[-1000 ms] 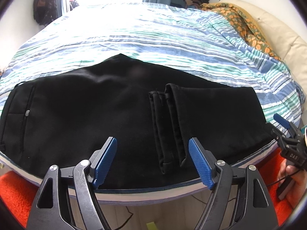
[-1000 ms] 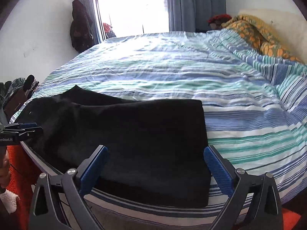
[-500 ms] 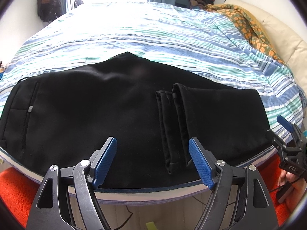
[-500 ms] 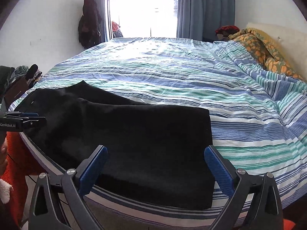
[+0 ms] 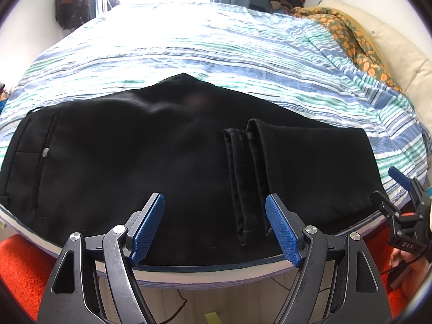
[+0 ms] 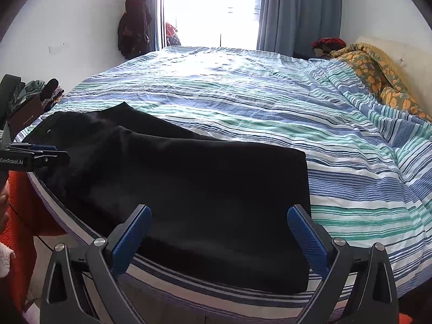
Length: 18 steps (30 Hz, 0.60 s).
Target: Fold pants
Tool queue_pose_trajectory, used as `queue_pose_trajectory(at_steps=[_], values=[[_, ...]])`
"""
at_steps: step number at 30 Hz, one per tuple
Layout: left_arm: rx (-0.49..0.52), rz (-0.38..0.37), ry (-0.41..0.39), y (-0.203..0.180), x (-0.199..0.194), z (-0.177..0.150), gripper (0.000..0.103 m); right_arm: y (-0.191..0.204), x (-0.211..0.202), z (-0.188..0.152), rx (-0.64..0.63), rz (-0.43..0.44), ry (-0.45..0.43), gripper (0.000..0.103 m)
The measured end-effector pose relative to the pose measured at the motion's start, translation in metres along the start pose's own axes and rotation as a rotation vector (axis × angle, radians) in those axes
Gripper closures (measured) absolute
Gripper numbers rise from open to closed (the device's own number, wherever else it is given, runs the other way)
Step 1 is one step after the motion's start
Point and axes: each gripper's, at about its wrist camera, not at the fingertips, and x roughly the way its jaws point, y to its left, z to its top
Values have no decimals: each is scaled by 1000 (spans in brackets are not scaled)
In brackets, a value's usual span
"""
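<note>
Black pants (image 5: 162,156) lie flat along the near bed edge, legs folded back so both hems rest on top, just ahead of the left jaws. A back pocket with a button sits far left; the folded end lies between the right jaws.

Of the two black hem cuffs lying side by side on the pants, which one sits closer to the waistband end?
The left-hand hem cuff in the left wrist view: it lies toward the waistband pocket button, while the other cuff sits beside it toward the fold.

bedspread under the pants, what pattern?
Blue, teal and white stripes on the bedspread; clearest in the right wrist view.
</note>
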Motion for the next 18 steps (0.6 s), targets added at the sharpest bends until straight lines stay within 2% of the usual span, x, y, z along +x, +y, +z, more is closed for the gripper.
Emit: queue_pose_trajectory(at_steps=[18], values=[[-22,12,10,5,1,1,24,-3,-1,0,4,1,-7,3]])
